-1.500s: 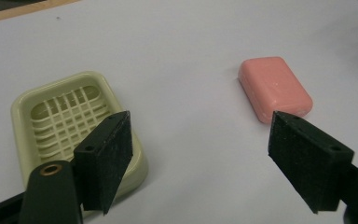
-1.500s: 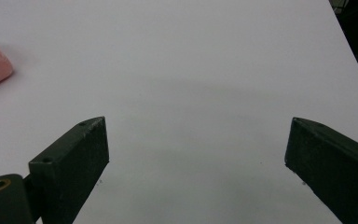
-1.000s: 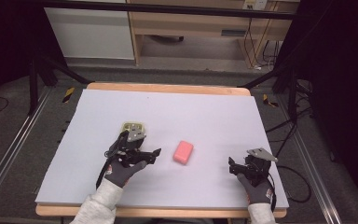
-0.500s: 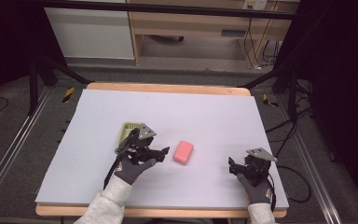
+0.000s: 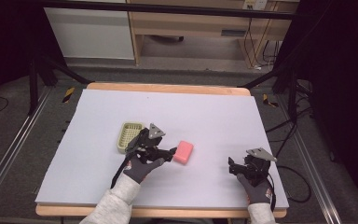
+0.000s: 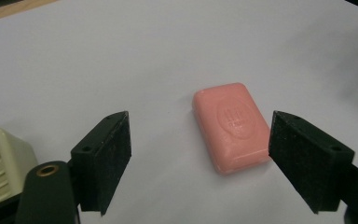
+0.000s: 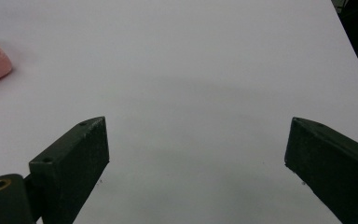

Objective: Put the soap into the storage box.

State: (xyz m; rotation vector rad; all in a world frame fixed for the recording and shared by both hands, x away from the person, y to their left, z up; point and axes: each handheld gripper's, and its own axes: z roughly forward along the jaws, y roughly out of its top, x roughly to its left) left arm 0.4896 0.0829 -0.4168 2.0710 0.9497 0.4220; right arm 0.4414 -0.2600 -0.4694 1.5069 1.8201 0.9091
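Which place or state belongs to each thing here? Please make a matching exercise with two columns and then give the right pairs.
Things:
1. pink soap
2. cream basket
3. left gripper
4. right gripper

Places or states:
A. jaws open over bare table near the right edge
B. lies flat ahead of open jaws, untouched
C. beside the left hand, on its far left
D. jaws open, pointing at the soap

Pairs: 1-B, 2-C, 3-D, 4-A

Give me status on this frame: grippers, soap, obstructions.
Left gripper open, jaws flanking the pink soap, no contact. Right gripper open, holding nothing. Soap flat on table. Soap dish beside left gripper, not blocking.
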